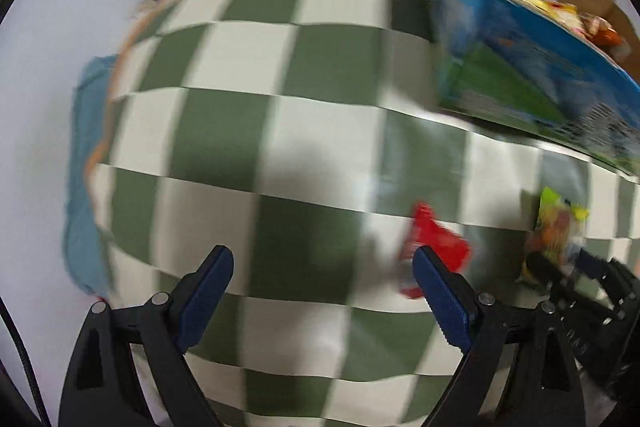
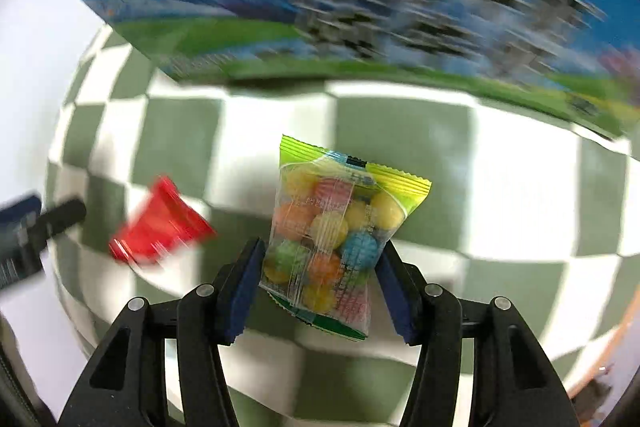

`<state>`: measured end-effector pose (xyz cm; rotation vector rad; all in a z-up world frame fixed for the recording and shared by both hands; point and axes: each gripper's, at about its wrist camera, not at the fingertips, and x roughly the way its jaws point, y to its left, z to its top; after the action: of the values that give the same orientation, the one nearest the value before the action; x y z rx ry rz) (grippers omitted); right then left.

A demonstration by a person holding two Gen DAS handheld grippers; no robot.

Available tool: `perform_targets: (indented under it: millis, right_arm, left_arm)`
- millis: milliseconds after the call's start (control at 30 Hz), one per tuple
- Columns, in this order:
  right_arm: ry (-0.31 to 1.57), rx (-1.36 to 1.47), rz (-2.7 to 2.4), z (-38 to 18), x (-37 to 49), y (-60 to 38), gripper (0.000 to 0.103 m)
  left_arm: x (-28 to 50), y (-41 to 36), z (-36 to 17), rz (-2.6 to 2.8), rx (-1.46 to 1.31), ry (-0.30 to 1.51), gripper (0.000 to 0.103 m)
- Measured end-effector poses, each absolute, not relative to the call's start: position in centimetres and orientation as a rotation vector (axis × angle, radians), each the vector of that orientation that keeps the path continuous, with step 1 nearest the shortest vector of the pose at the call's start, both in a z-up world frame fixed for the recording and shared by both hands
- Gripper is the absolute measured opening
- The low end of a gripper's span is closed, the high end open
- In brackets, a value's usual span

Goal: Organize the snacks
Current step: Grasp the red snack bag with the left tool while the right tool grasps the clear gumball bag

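Holding: right gripper (image 2: 320,267) pinches candy bag (image 2: 340,227)
Bag look: clear film, lime-yellow crimped top, coloured ribbed balls inside
Left gripper (image 1: 324,291): jaws spread, empty, above checkered cloth (image 1: 240,107)

A home-like table setting: green-and-white checkered cloth (image 1: 248,99), beside it a printed snack-filled box (image 1: 532,39).

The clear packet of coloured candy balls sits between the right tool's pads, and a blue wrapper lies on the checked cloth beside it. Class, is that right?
Not quite: the wrapper is red, as the right wrist view shows. The clear packet of coloured candy balls does sit between the right tool pads, over the checked cloth.
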<state>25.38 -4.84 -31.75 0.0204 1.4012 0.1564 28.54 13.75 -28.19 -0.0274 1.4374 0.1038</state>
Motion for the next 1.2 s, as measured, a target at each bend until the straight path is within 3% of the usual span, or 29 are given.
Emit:
perform_targets:
  millis: [233,267,300,367,467,567,667,867,1067,1200]
  right_arm:
    - [1.424,0.111,0.136,-32.3,23.2,-8.1,0.059]
    - [1.424,0.123,0.13,-32.4,23.2,-8.1,0.06]
    - [1.424,0.138,0.12,-32.5,23.2,-8.1,0.062]
    - [1.426,0.163,0.106,-32.8,23.5,-8.1,0.067]
    - [1.429,0.165,0.081,-33.2,25.1,-8.2,0.067]
    - [1.424,0.124,0.079,-33.5,25.5,-7.4,0.053]
    - [1.465,0.126,0.124,-33.3,24.4,-8.0,0.052]
    - [1.566,0.11,0.178,-34.7,20.4,-7.9,0.052]
    - [1.581,0.147,0.157,-35.8,20.3,-7.0,0.057]
    - [1.585,0.181,0.153,-36.0,20.8,-7.4,0.063]
  left_arm:
    - [30.2,10.4,-31.8,-0.058,-0.122,1.556,0.09]
    - [30.5,10.2,-32.3,-0.067,-0.13,1.565,0.075]
    - [30.7,10.0,-32.7,-0.077,-0.139,1.578,0.053]
    - [31.0,9.5,-33.5,-0.085,-0.127,1.609,0.044]
    - [30.6,9.2,-33.6,-0.087,-0.091,1.598,0.042]
    - [28.6,8.6,-33.4,-0.09,-0.091,1.614,0.042]
    - [26.0,8.3,-33.9,-0.099,-0.122,1.651,0.042]
    - [23.6,7.7,-35.4,-0.129,-0.154,1.701,0.043]
    - [24.2,6.8,-36.4,-0.185,-0.15,1.771,0.056]
    - [24.3,6.4,-36.5,-0.203,-0.154,1.8,0.059]
